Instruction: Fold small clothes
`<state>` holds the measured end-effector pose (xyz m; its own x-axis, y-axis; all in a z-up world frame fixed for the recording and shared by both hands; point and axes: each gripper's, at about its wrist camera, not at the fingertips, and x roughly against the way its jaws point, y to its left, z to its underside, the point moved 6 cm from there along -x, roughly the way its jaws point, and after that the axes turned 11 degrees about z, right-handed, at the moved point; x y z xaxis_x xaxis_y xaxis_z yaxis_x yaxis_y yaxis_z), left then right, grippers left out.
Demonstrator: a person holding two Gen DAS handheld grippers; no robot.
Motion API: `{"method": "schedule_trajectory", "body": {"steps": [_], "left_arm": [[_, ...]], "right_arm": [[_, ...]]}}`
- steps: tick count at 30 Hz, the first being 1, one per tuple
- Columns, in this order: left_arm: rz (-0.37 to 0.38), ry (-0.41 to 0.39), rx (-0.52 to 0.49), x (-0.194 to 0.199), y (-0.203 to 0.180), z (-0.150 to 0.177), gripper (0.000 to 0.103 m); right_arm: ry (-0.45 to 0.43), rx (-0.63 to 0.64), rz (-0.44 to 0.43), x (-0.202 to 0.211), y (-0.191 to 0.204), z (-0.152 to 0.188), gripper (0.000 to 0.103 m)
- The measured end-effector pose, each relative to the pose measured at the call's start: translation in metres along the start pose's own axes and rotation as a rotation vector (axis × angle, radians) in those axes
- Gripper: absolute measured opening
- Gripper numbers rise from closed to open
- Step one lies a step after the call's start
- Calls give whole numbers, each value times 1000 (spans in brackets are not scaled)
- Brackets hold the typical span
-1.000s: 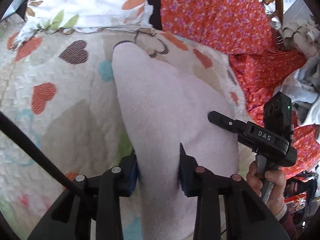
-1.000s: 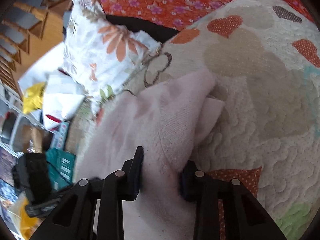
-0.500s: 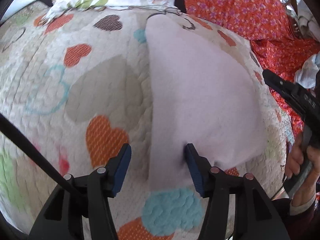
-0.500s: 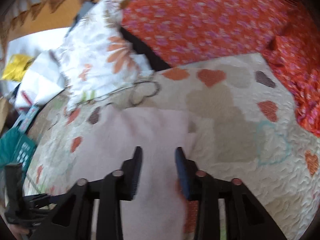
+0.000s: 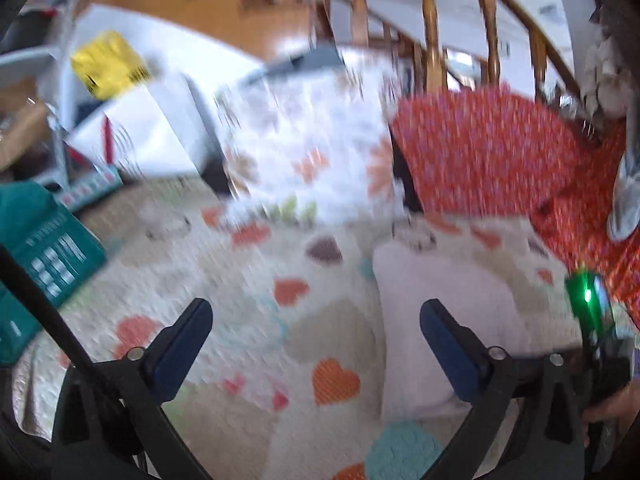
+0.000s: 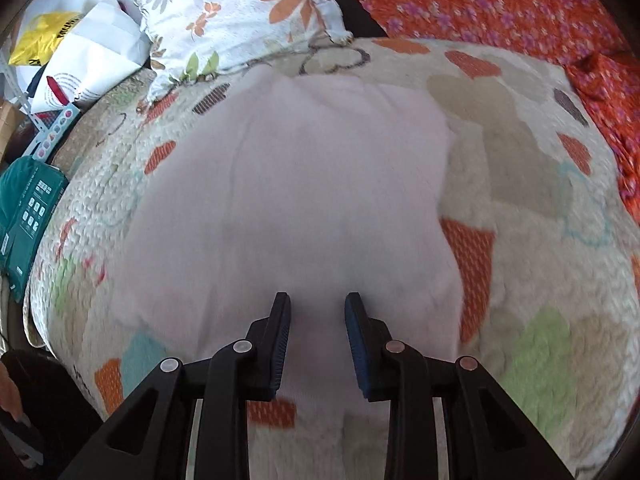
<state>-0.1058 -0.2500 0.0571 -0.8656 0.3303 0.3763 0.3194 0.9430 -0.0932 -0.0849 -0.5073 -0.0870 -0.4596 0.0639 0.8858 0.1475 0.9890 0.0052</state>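
Both claws have let go since a sec ago: left claw was pinching the pink cloth, now it's lifted off w/ jaws wide apart over the heart quilt, cloth off to its right. Right claw hangs just above the cloth's near edge, jaws apart, nothing between them. Cloth lies flat in the middle of the quilt, near the flower pillow. Next fold, probably: grab both near corners low, pinch thru all layers, lift evenly, lay edge to edge w/o dragging.
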Motion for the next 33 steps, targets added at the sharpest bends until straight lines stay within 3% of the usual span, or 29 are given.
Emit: {"method": "schedule_trajectory", "body": {"steps": [6, 9, 14, 21, 33], "left_arm": [[-14, -147, -25, 35, -5, -14, 103], [-13, -160, -16, 38, -10, -11, 103], [-10, -36, -48, 19, -16, 8, 103], [-6, 164, -45, -13, -16, 47, 103], [-8, 311, -40, -36, -15, 79, 103]], "right_arm": [[-56, -47, 3, 35, 6, 25, 33], [-122, -71, 13, 54, 7, 35, 43], [-180, -118, 42, 68, 0, 44, 50], [-149, -180, 51, 55, -13, 42, 52], [-210, -100, 107, 55, 1, 35, 57]]}}
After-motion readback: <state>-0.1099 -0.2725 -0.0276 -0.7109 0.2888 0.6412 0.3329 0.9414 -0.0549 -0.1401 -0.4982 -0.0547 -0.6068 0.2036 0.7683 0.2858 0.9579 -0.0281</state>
